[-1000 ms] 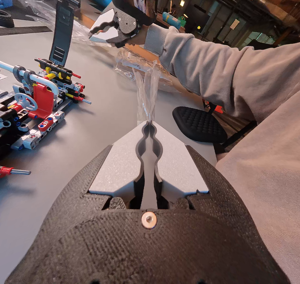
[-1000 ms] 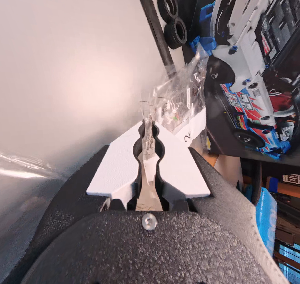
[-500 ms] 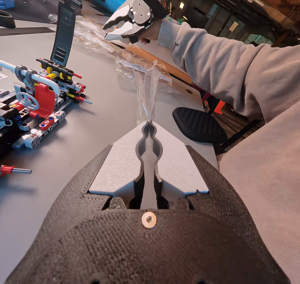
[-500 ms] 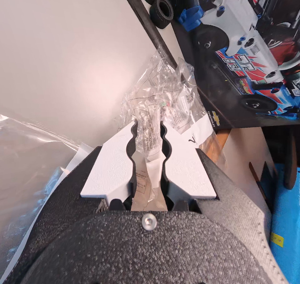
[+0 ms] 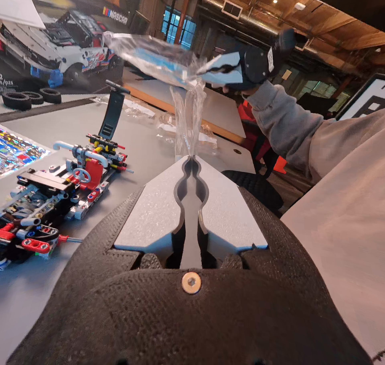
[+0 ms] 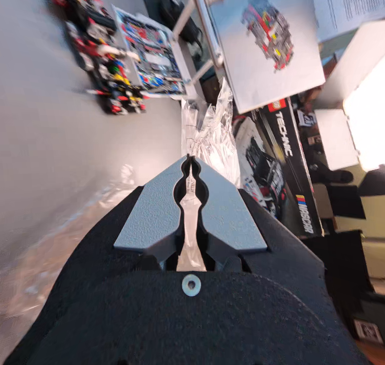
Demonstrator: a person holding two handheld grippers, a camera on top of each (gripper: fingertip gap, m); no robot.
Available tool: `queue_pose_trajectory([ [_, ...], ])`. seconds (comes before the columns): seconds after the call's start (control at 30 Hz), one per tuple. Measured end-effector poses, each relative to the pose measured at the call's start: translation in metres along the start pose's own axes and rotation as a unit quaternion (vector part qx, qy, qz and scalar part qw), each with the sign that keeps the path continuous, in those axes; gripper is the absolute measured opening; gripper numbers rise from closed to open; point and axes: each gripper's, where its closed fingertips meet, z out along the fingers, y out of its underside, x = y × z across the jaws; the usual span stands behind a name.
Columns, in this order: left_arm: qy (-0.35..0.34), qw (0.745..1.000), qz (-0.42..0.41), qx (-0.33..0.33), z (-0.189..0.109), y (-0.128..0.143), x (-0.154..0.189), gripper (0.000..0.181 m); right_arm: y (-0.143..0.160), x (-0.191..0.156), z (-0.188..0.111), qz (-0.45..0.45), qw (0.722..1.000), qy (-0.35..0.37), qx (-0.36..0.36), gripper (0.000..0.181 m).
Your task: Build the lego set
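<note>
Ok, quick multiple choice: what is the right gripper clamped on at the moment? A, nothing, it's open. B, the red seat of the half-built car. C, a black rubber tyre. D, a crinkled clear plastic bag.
D: the right gripper has its tips pinched together on the crinkled clear plastic bag, which runs back between its fingers.

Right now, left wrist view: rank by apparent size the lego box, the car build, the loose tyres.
1. lego box, though cropped.
2. car build, nearer the camera, so true order with the box is unsure.
3. loose tyres, plainly smallest.
</note>
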Motion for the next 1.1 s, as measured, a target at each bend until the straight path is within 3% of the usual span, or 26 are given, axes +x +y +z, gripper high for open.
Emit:
queue_pose_trajectory([
  [0.1, 0.008, 1.000, 0.027, 0.010, -0.011, -0.019, 0.012, 0.000, -0.050, -0.068, -0.028, -0.013, 0.996, -0.054, 0.067, 0.000],
  [0.2, 0.015, 0.998, 0.052, -0.011, -0.019, -0.023, 0.027, 0.000, -0.077, -0.121, -0.033, 0.004, 0.991, -0.071, 0.118, 0.000],
  [0.33, -0.020, 0.996, 0.063, -0.065, -0.028, -0.009, 0.033, 0.000, -0.074, -0.187, -0.012, 0.018, 0.988, -0.109, 0.105, 0.000],
  [0.47, -0.056, 0.995, 0.025, -0.081, -0.039, 0.011, 0.029, 0.000, -0.054, -0.240, 0.007, 0.040, 0.980, -0.190, 0.036, 0.027],
  [0.57, -0.073, 0.995, -0.028, -0.060, -0.049, 0.021, 0.026, 0.000, -0.073, -0.225, -0.002, 0.148, 0.963, -0.219, 0.049, 0.037],
  [0.73, -0.094, 0.990, -0.100, -0.025, -0.054, 0.041, 0.018, 0.000, -0.111, -0.204, 0.010, 0.318, 0.918, -0.233, -0.028, 0.055],
  [0.87, -0.104, 0.986, -0.133, -0.003, -0.060, 0.053, 0.015, 0.000, -0.101, -0.234, 0.050, 0.261, 0.932, -0.204, -0.143, 0.070],
  [0.9, -0.105, 0.985, -0.138, 0.002, -0.063, 0.055, 0.015, 0.000, -0.100, -0.246, 0.057, 0.255, 0.931, -0.210, -0.157, 0.066],
  [1.0, -0.108, 0.983, -0.150, 0.008, -0.071, 0.059, 0.017, 0.000, -0.102, -0.252, 0.069, 0.224, 0.944, -0.188, -0.150, 0.000],
  [1.1, -0.106, 0.979, -0.174, 0.011, -0.075, 0.065, 0.018, 0.000, -0.101, -0.228, 0.070, 0.236, 0.952, -0.141, -0.134, 0.000],
])
